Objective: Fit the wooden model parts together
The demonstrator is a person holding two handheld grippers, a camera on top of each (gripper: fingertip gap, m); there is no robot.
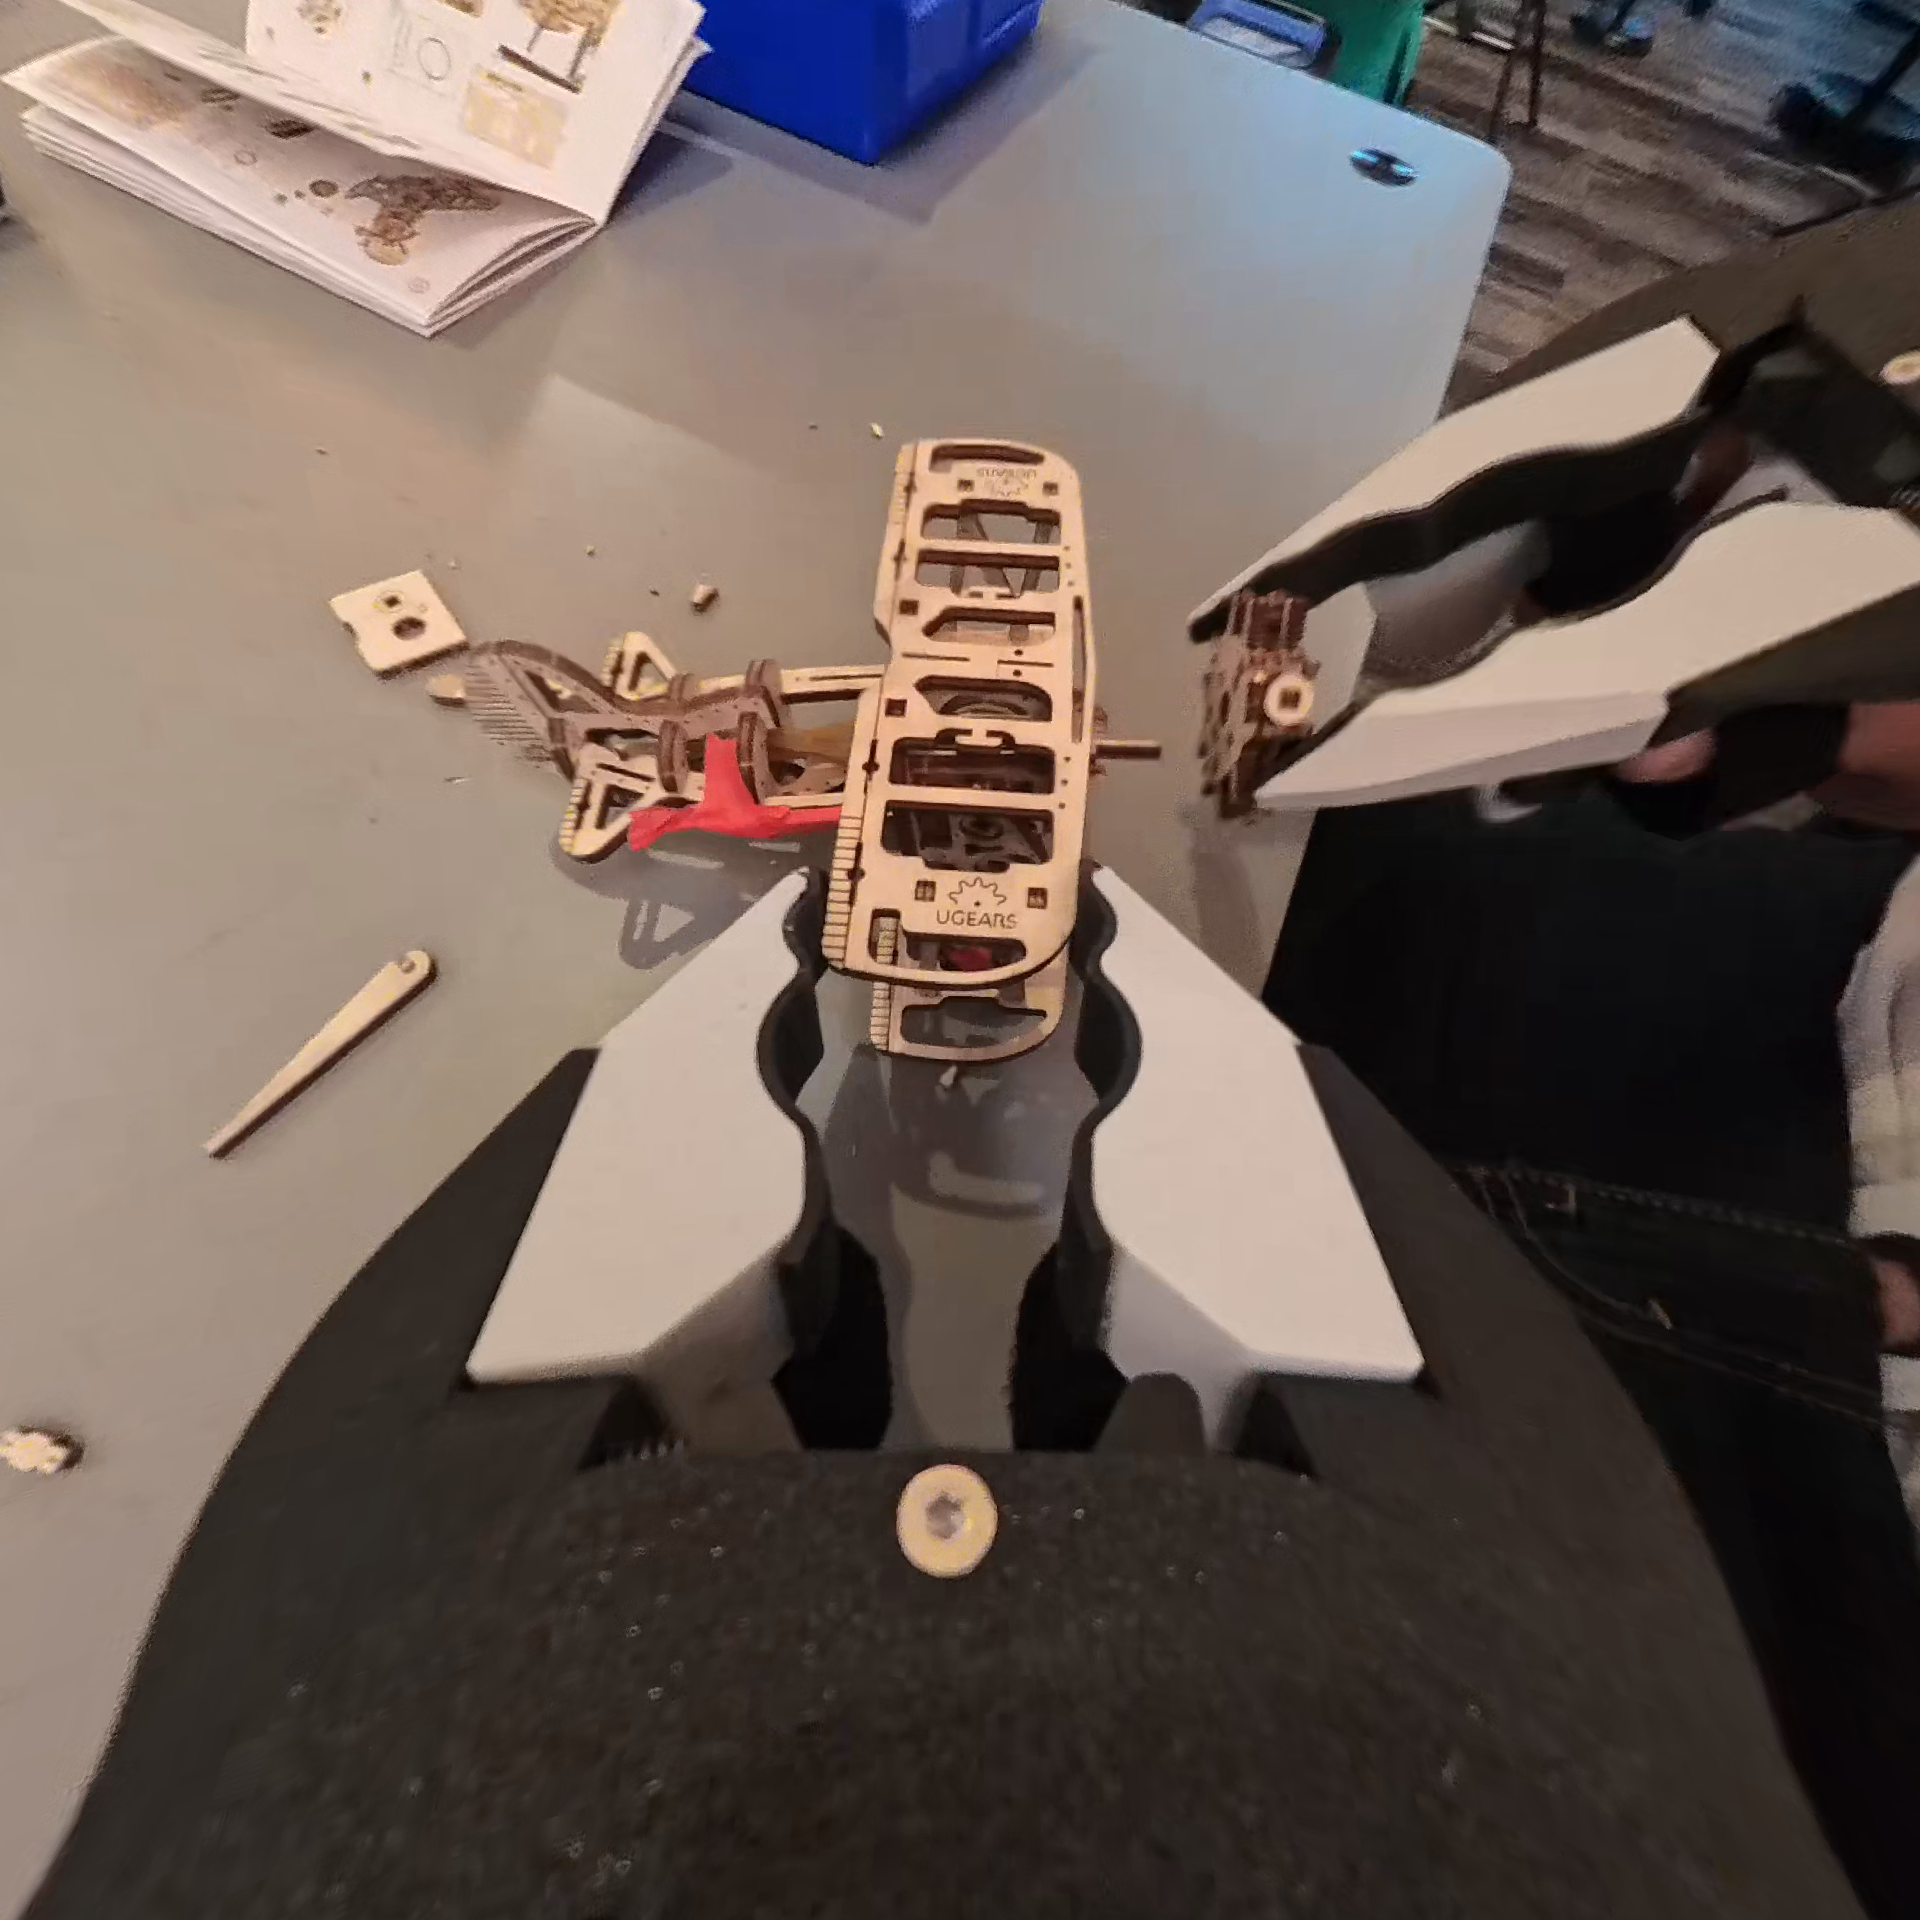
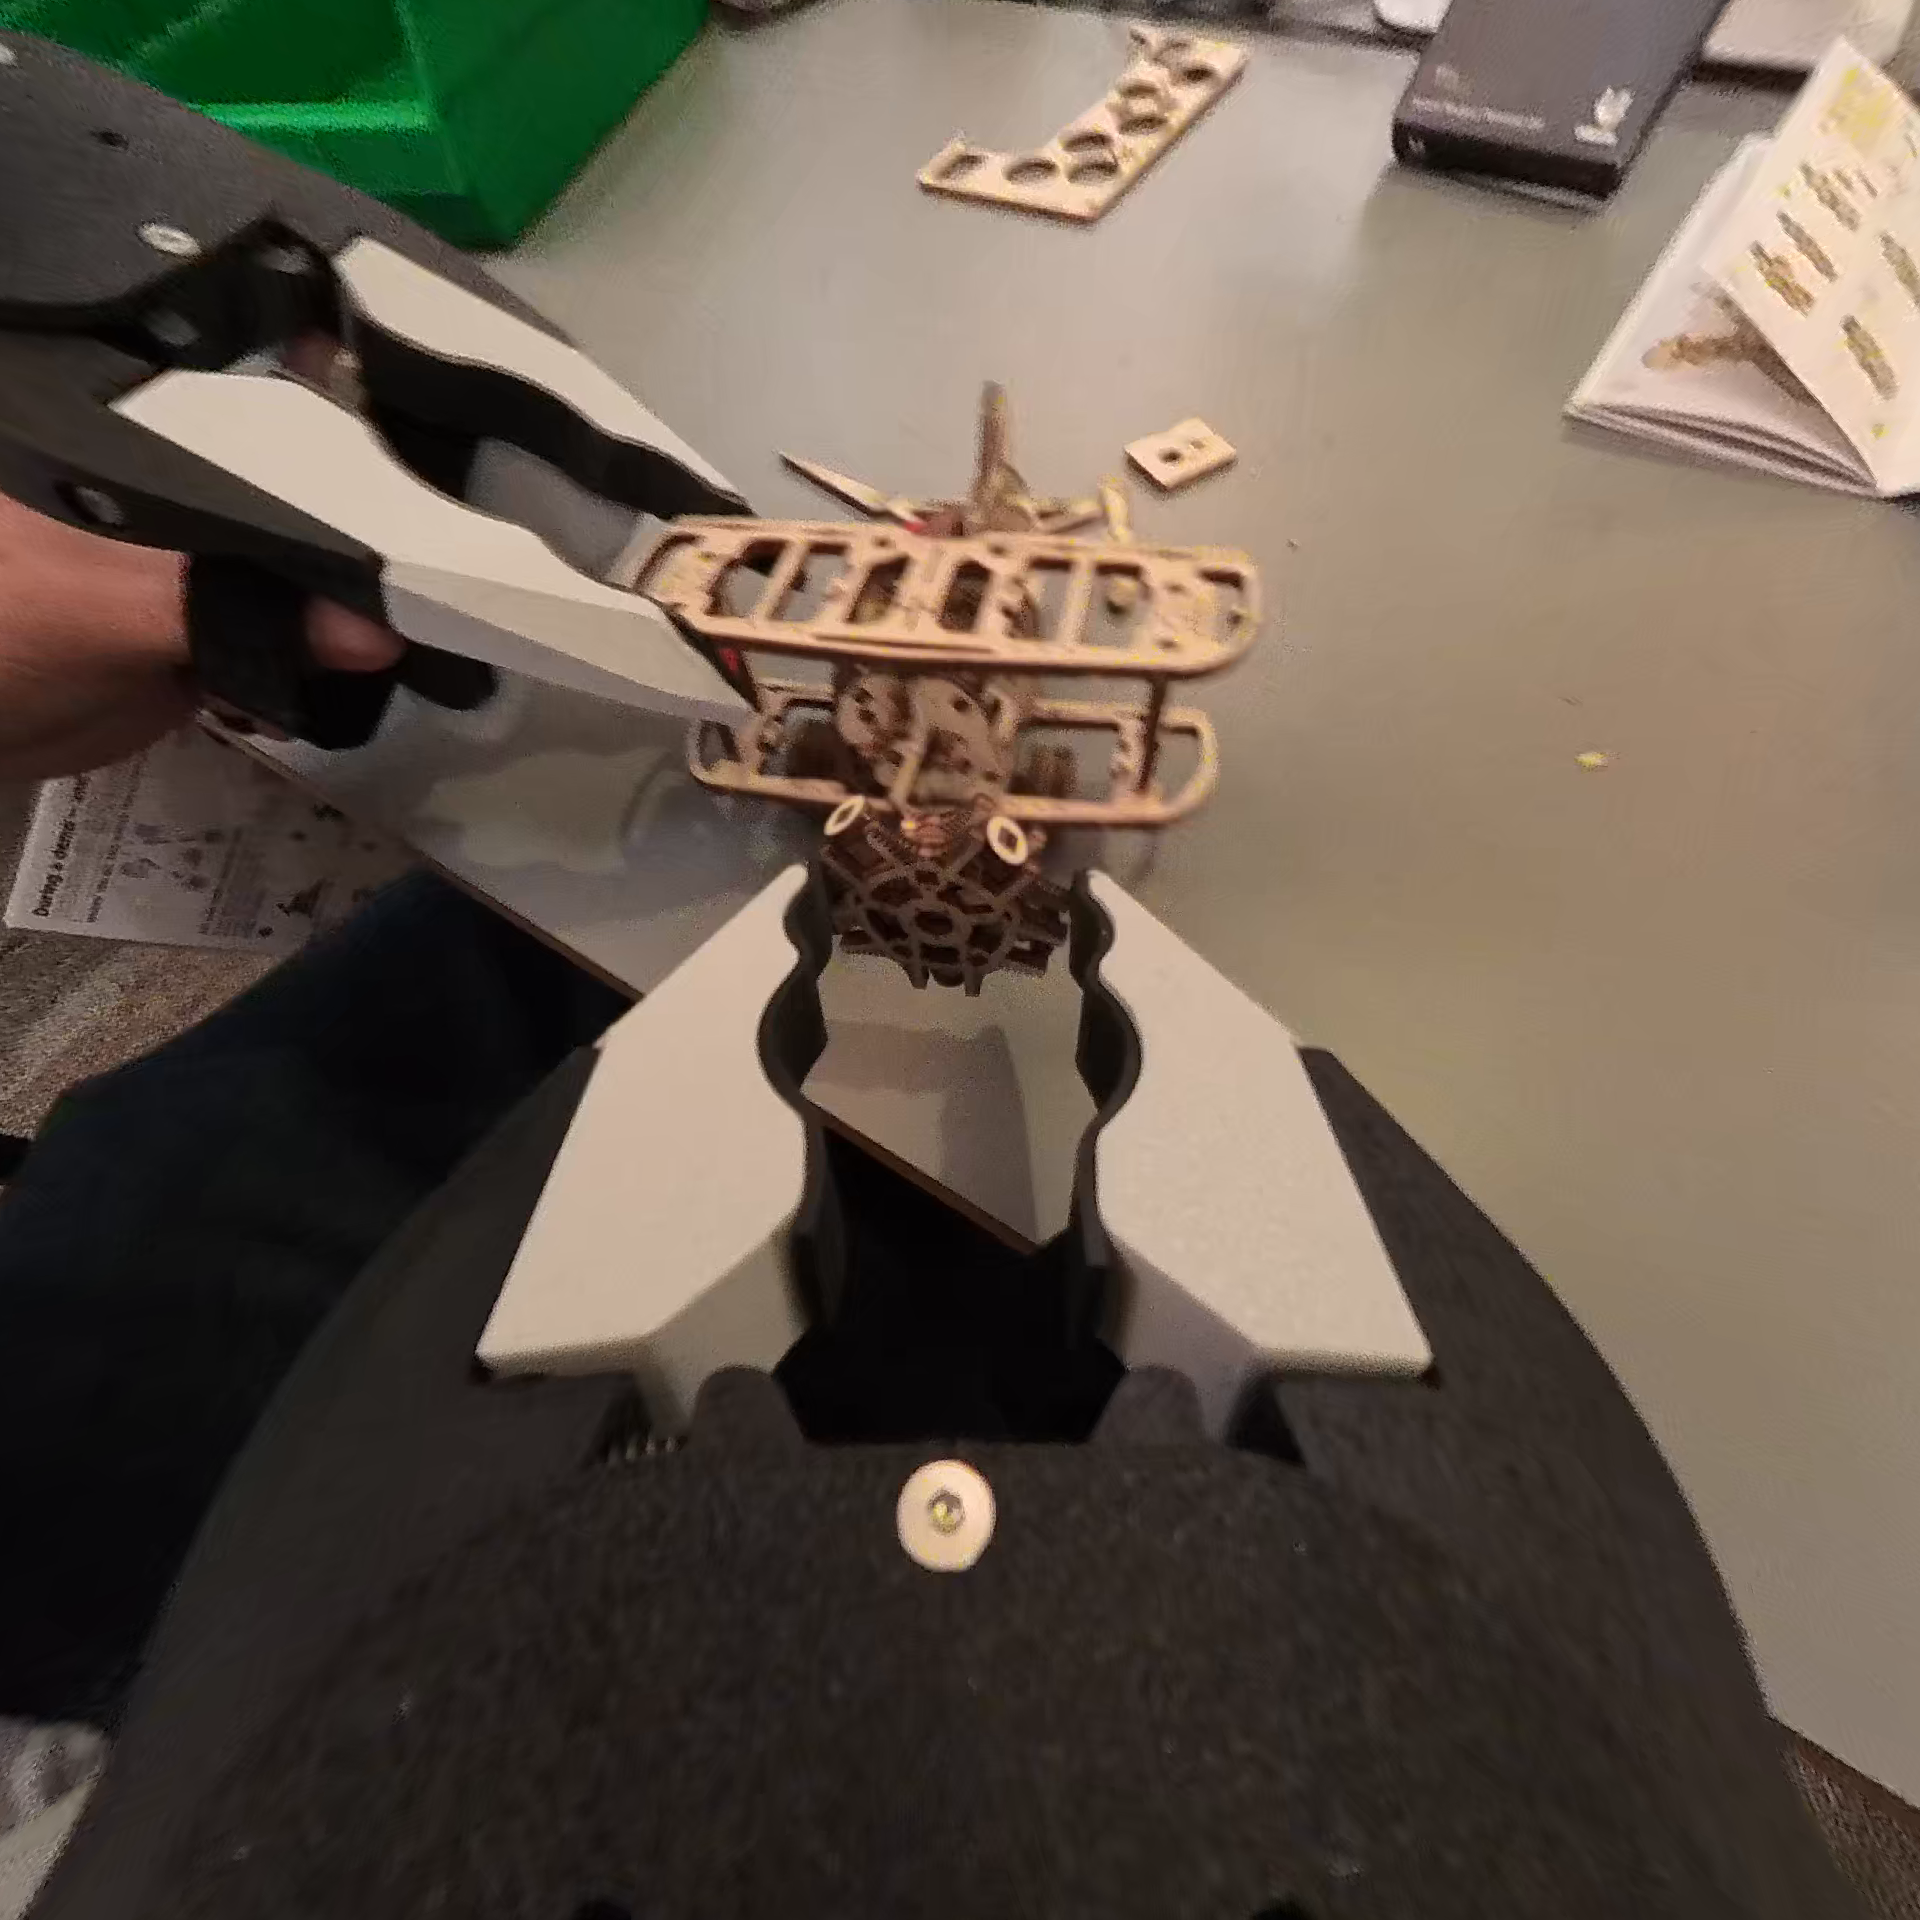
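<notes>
A wooden biplane model (image 1: 977, 707) sits tilted over the grey table (image 1: 260, 416), with red tape (image 1: 717, 810) on its fuselage. My left gripper (image 1: 951, 914) is shut on the near end of its wings. My right gripper (image 1: 1231, 717) comes in from the right, shut on a small dark wooden engine part (image 1: 1252, 707). That part sits a short gap away from the plane's nose shaft (image 1: 1127, 748). In the right wrist view the engine part (image 2: 940, 925) sits between my right gripper's (image 2: 948, 894) fingertips, just below the biplane's (image 2: 956, 665) nose. The left gripper (image 2: 717, 613) clamps the wing end there.
On the table lie an open booklet (image 1: 364, 135), a pointed wooden stick (image 1: 322, 1049), a small square wooden offcut (image 1: 400, 623) and crumbs. A blue bin (image 1: 862, 62), a green bin (image 2: 436, 94), a punched wooden sheet (image 2: 1091, 125) and a dark box (image 2: 1538, 94) stand farther off. The table edge and a person's legs are close.
</notes>
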